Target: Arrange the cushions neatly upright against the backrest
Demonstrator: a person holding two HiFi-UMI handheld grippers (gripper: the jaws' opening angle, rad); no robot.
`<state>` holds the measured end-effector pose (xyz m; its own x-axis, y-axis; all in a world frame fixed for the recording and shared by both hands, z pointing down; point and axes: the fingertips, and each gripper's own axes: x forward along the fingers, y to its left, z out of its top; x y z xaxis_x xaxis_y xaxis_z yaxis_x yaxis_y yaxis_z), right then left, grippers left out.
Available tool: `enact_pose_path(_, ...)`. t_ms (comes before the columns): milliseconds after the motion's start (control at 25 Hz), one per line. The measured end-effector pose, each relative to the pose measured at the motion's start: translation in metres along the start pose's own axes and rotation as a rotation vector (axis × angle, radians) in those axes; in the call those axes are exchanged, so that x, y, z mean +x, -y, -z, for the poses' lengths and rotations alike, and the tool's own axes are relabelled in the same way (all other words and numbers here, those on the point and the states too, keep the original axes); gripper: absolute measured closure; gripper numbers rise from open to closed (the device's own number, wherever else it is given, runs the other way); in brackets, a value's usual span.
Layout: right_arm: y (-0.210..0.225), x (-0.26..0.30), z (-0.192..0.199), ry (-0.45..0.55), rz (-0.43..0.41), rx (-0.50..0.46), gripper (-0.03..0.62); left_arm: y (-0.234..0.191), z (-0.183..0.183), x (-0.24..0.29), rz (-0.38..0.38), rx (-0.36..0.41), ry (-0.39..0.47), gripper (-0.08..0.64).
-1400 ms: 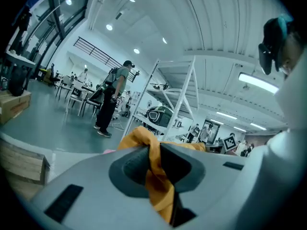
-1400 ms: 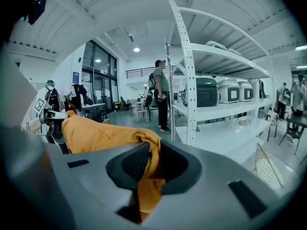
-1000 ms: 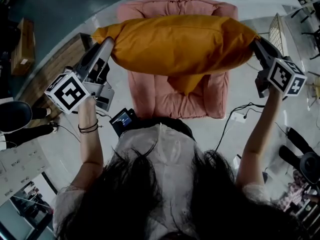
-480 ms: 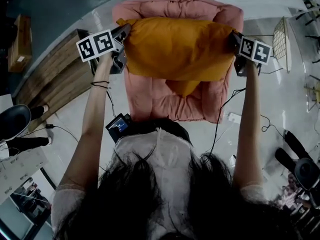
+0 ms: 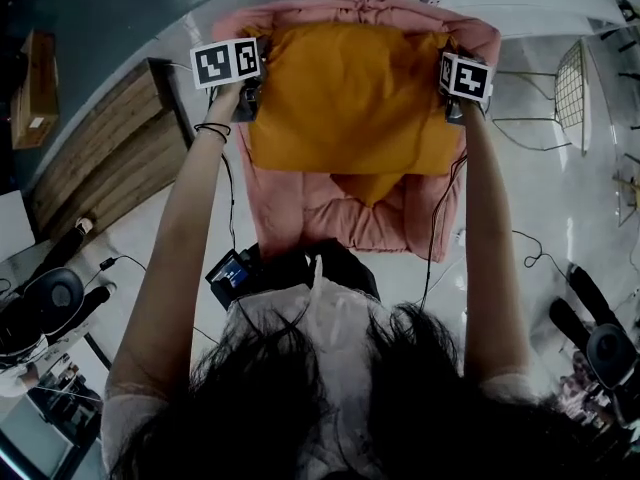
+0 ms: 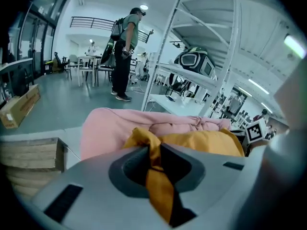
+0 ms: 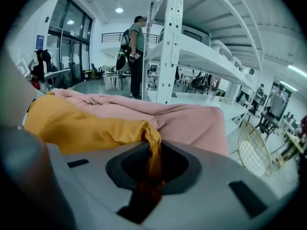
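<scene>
A large orange cushion [image 5: 350,98] hangs in front of the backrest of a pink padded armchair [image 5: 300,208], its lower edge over the seat. My left gripper [image 5: 252,93] is shut on the cushion's upper left corner [image 6: 151,162]. My right gripper [image 5: 450,103] is shut on the upper right corner [image 7: 151,152]. The cushion stretches between the two grippers. In the left gripper view the orange cushion [image 6: 206,140] lies against the pink backrest [image 6: 110,128]. In the right gripper view the pink backrest [image 7: 187,121] rises behind the orange cushion [image 7: 76,123].
A wooden platform [image 5: 110,158] lies left of the chair. A wire chair [image 5: 570,88] stands at the right. Cables [image 5: 500,248] run over the floor. A white shelf rack [image 7: 172,37] stands behind the armchair, and a person [image 6: 125,47] stands farther back.
Both grippers have carried the orange cushion down and away from me, from high above the chair to the backrest. The cushion now hangs flatter and more upright.
</scene>
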<state>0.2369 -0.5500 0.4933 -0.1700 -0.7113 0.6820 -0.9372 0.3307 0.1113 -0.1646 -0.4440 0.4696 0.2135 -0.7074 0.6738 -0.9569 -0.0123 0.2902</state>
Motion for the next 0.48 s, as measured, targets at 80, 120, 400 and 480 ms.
enact_pose_path(80, 0.000, 0.009, 0.001, 0.002, -0.018, 0.016, 0.525, -0.002, 0.000, 0.007, 0.018, -0.038, 0.006, 0.485)
enact_pose_path(120, 0.000, 0.014, 0.001, -0.001, -0.036, 0.030, 0.525, -0.004, 0.000, 0.009, 0.024, -0.051, 0.009, 0.485)
enact_pose_path(400, 0.007, 0.023, -0.003, 0.004, -0.084, 0.093, 0.525, 0.000, -0.009, 0.017, 0.034, -0.063, 0.030, 0.485)
enact_pose_path(480, 0.010, 0.024, -0.002, 0.003, -0.074, 0.086, 0.525, 0.003, -0.008, 0.019, 0.031, -0.062, 0.025, 0.485)
